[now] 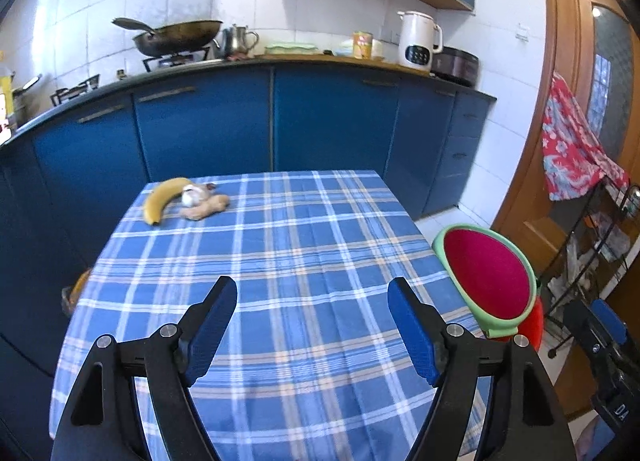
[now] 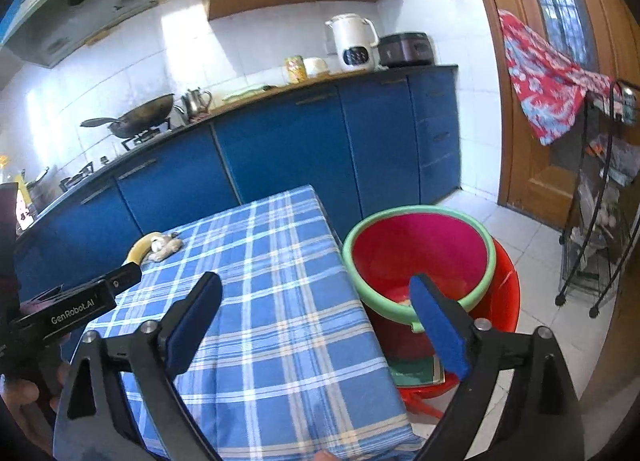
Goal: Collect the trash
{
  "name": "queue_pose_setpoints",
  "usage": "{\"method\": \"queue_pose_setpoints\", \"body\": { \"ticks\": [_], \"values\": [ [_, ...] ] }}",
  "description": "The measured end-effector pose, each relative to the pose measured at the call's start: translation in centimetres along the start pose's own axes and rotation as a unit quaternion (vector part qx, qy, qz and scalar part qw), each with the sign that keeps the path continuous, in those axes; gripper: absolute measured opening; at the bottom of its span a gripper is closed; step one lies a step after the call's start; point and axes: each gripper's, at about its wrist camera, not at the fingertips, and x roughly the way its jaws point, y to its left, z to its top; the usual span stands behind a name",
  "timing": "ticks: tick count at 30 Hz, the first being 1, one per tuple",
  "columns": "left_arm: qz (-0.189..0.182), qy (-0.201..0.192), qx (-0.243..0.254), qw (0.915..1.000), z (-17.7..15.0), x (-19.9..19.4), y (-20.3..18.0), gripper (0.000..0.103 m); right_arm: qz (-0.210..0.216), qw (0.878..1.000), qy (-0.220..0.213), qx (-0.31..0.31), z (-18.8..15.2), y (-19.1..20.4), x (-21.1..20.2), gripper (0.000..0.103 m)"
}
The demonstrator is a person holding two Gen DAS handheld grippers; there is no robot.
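Note:
At the far left corner of the blue plaid table (image 1: 304, 245) lie a yellow banana (image 1: 162, 197), a white garlic bulb (image 1: 192, 195) and a beige piece of ginger (image 1: 204, 210); they touch one another. My left gripper (image 1: 312, 285) hovers open over the near half of the table, with nothing between its fingers. My right gripper (image 2: 314, 279) is open and empty too, over the table's right edge. Just right of the table stands a red basin with a green rim (image 2: 418, 257); its right finger (image 2: 438, 325) stands in front of it.
The basin rests on a red stool (image 2: 504, 293). Blue cabinets (image 1: 200, 129) run behind the table, with a wok (image 1: 180, 35) and a kettle (image 1: 418, 41) on the counter. A wire rack (image 2: 600, 221) and a wooden door (image 2: 532, 101) stand at the right.

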Motion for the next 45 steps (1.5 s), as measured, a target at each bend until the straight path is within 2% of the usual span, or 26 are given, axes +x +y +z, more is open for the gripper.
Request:
{"method": "queue_pose_setpoints", "body": {
  "ticks": [12,45],
  "values": [
    [0.008,-0.029,-0.008,0.9995,-0.1,-2.0,0.8,0.079,0.01,1.0,-0.014,-0.012,0.3,1.5,-1.3,0.096],
    [0.008,-0.029,-0.011,0.9995,-0.3,-2.1,0.8,0.079,0.015,1.0,-0.003,-0.021,-0.1,1.7,-0.8,0.096]
  ]
}}
